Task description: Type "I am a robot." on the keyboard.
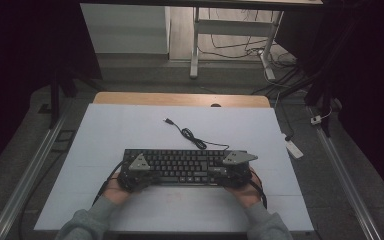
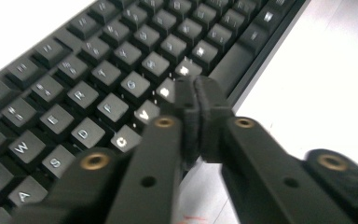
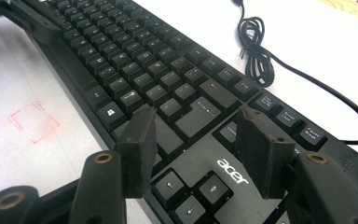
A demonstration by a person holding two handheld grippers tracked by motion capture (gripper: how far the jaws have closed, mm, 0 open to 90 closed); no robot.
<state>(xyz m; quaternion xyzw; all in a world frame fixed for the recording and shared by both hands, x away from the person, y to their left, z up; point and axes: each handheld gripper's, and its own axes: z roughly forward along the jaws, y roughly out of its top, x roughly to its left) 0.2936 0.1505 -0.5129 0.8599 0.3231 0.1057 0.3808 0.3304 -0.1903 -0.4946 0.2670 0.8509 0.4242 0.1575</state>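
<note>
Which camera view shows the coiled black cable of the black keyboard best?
The right gripper view: the coiled black cable lies close and sharp beyond the black keyboard. The high view shows the cable whole but small. The left gripper view gives keys, not the cable.

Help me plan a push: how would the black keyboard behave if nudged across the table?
The keyboard looks rigid and flat, so it would probably slide as one piece without tipping. Its loose coiled cable would likely drag behind. Pressure on the keys might depress them.
</note>
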